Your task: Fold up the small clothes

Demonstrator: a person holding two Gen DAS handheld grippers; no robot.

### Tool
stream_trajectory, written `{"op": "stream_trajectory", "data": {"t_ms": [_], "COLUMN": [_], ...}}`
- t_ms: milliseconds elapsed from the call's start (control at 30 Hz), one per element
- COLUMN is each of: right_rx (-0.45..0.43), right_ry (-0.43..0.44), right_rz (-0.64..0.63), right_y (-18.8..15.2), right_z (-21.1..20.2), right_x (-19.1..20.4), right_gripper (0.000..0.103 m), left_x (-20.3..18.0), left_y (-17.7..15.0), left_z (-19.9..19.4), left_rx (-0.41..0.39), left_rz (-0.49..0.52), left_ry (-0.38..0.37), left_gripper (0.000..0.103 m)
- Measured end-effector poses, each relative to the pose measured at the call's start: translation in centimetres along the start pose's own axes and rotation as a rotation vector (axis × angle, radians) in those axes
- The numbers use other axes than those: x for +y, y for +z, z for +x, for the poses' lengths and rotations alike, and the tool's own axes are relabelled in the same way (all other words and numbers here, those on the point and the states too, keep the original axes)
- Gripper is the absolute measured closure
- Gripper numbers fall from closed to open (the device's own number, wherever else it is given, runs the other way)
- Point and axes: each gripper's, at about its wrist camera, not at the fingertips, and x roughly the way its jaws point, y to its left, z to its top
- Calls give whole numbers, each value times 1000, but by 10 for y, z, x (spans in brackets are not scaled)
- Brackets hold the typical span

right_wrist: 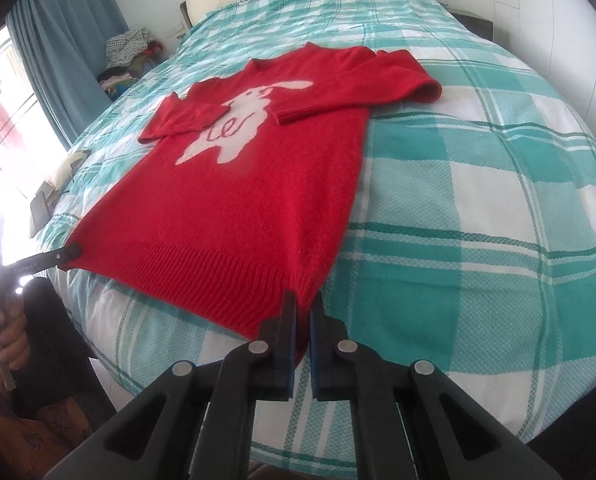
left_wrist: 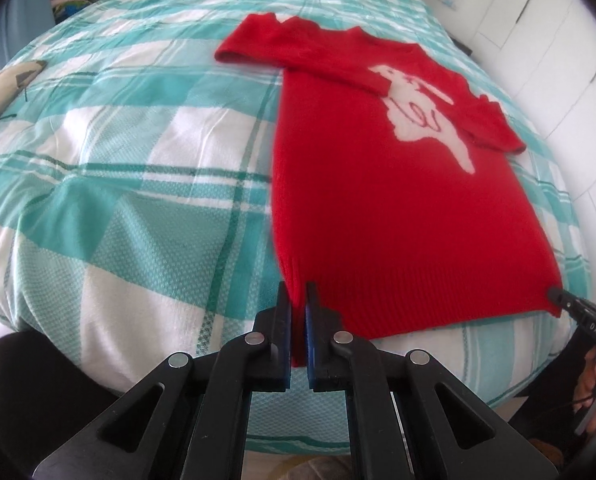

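Observation:
A red knitted sweater (left_wrist: pixel 378 208) with a white rabbit figure lies flat on the bed, both sleeves folded in across the chest. My left gripper (left_wrist: pixel 298 292) is shut on the hem's left corner, with red knit pinched between its blue pads. In the right wrist view the same sweater (right_wrist: pixel 238 208) stretches away from me, and my right gripper (right_wrist: pixel 304 300) is shut on the hem's right corner. Each view catches the other gripper at the far hem corner: the right gripper (left_wrist: pixel 558 294) and the left gripper (right_wrist: pixel 72 250). The hem is drawn fairly straight between them.
A teal and white checked bedspread (right_wrist: pixel 478 200) covers the whole bed. A pile of clothes (right_wrist: pixel 126 52) lies by the blue curtain (right_wrist: pixel 66 40) at the back left. A patterned cushion (left_wrist: pixel 6 84) sits at the bed's left edge. White cupboard doors (left_wrist: pixel 538 20) stand on the right.

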Motion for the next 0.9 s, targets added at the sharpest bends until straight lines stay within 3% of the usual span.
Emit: {"op": "stream_trajectory", "data": {"t_ms": [100, 267, 900], "right_rx": [49, 33, -5], "right_ry": [-10, -27, -36], "right_rz": [31, 14, 10], "right_y": [-9, -11, -18], "right_z": [26, 32, 36], "right_x": [-12, -11, -5], "right_gripper": [99, 99, 99], "left_x": [-1, -12, -9], "left_y": [-5, -8, -11], "left_z": [12, 17, 17], "left_rx": [-5, -40, -66], "left_rz": [11, 72, 58], "left_ry": [23, 85, 83], "left_gripper": [99, 99, 99]}}
